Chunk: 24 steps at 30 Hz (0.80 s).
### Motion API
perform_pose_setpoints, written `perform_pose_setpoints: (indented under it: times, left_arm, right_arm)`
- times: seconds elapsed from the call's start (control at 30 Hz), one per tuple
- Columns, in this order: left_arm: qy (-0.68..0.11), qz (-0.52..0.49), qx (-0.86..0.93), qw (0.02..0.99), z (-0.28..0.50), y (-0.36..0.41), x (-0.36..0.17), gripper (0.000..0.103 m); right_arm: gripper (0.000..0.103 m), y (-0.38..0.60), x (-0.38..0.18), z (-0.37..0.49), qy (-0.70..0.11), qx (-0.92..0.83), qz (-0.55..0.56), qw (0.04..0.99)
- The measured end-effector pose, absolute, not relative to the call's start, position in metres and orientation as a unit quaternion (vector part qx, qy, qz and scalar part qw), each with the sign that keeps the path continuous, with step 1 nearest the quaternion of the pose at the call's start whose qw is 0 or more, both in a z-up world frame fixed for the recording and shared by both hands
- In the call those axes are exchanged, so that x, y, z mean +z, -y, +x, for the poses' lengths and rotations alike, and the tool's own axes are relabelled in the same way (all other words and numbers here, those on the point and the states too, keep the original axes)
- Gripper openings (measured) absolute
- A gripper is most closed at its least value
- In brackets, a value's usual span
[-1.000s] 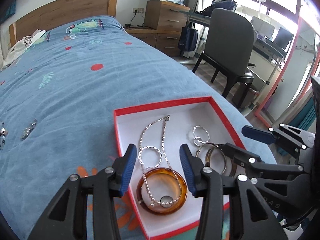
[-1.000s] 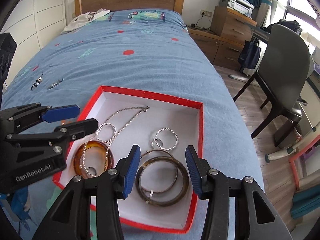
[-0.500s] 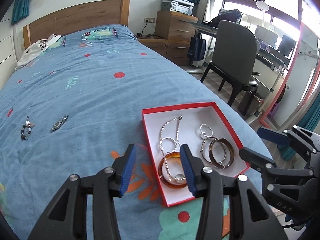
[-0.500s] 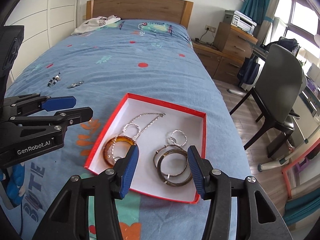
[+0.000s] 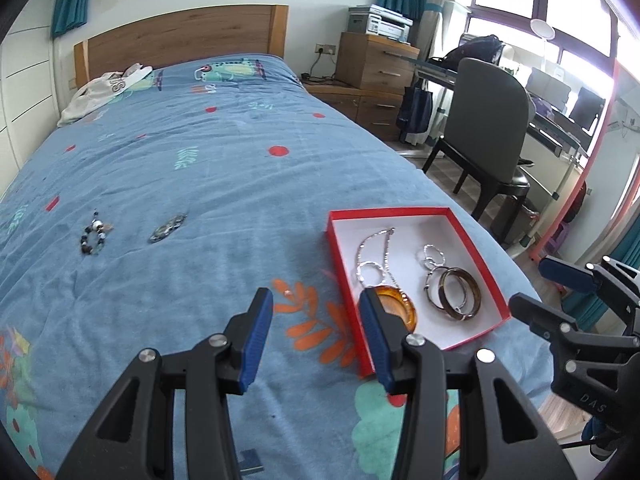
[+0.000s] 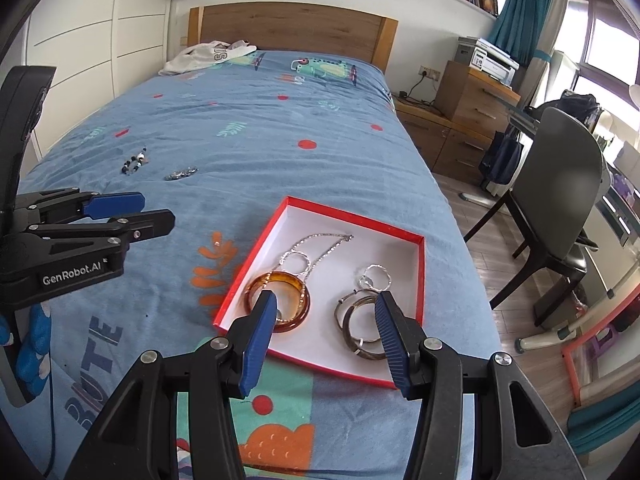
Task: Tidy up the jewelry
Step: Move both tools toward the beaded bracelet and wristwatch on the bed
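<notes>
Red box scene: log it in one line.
left hand-held gripper open | right hand-held gripper open | red box on bed | beaded bracelet outside

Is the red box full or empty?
Neither: the box holds bangles, rings and a necklace, with white floor showing.

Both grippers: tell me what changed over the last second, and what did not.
The left gripper and right gripper both pulled up and back from the red box, the left also swinging toward the bare bedspread. Neither took hold of anything; the jaws stayed open and empty. The amber bangle, chain necklace, rings and dark bangles lie unmoved, as do the two loose pieces outside.
</notes>
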State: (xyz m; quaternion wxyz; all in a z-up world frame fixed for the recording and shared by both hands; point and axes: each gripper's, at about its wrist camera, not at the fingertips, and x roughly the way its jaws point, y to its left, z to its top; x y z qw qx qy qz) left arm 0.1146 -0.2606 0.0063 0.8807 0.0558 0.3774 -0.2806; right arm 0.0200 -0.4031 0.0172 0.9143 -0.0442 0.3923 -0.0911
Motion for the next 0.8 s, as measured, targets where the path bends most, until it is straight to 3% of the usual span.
perform_pose_setpoints:
  times: [0.13, 0.23, 0.5, 0.8]
  left_arm:
    - [-0.382, 0.056, -0.256, 0.886, 0.117, 0.222, 0.005, 0.044]
    - [-0.391, 0.061, -0.225, 0.890, 0.122, 0.186, 0.000, 0.052]
    - [-0.414, 0.048, -0.145, 0.897, 0.150, 0.091, -0.020, 0.052]
    - [-0.422, 0.021, -0.113, 0.899, 0.218, 0.045, -0.038, 0.054]
  right_arm:
    - [0.051, 0.397, 0.020, 0.019, -0.390, -0.084, -0.037, 0.916]
    - [0.052, 0.389, 0.022, 0.023, -0.387, -0.077, -0.035, 0.918]
    - [0.054, 0.352, 0.015, 0.058, -0.391, -0.036, -0.030, 0.919]
    - [0.054, 0.298, -0.009, 0.142, -0.408, 0.034, 0.003, 0.912]
